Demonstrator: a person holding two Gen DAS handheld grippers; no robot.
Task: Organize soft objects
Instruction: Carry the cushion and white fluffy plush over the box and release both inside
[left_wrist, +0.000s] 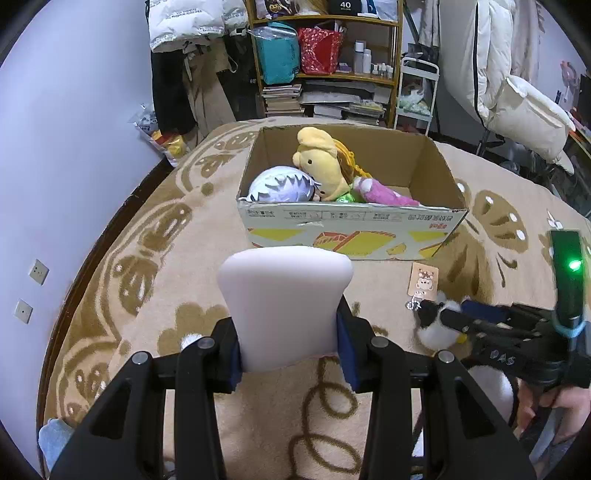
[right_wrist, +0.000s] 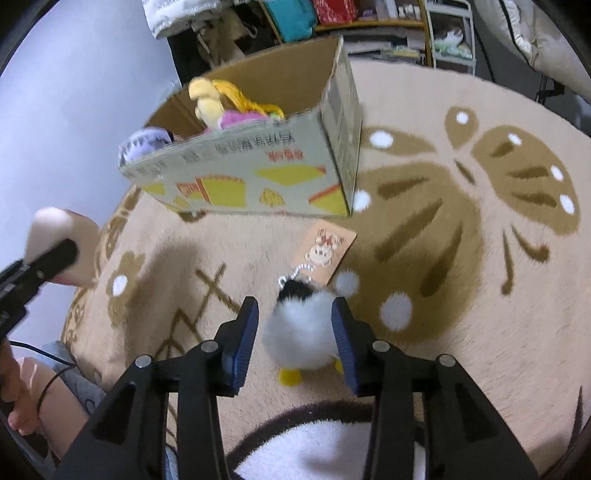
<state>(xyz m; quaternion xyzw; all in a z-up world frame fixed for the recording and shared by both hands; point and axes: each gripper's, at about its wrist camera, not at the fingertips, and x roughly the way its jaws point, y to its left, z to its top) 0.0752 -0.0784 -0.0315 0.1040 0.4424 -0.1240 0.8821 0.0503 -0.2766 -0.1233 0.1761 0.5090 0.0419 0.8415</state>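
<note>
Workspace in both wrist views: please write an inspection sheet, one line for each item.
Surface: beige rug with brown butterfly pattern.
Job's things: cardboard box holds plush dolls; white foam block; fluffy penguin keychain on rug.
Clutter: cartoon card beside the penguin.
Grippers: left gripper clamps the block; right gripper straddles the penguin, pads not pressing.
Cables: thin black cord near a hand.
Surroundings: crowded shelves, hanging coats.

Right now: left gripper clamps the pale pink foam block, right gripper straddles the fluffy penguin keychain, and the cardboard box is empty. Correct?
Not quite. The cardboard box is not empty: the left wrist view shows a yellow plush doll and a silver-haired plush inside. The left gripper does clamp the foam block, and the right gripper does straddle the penguin keychain.
</note>
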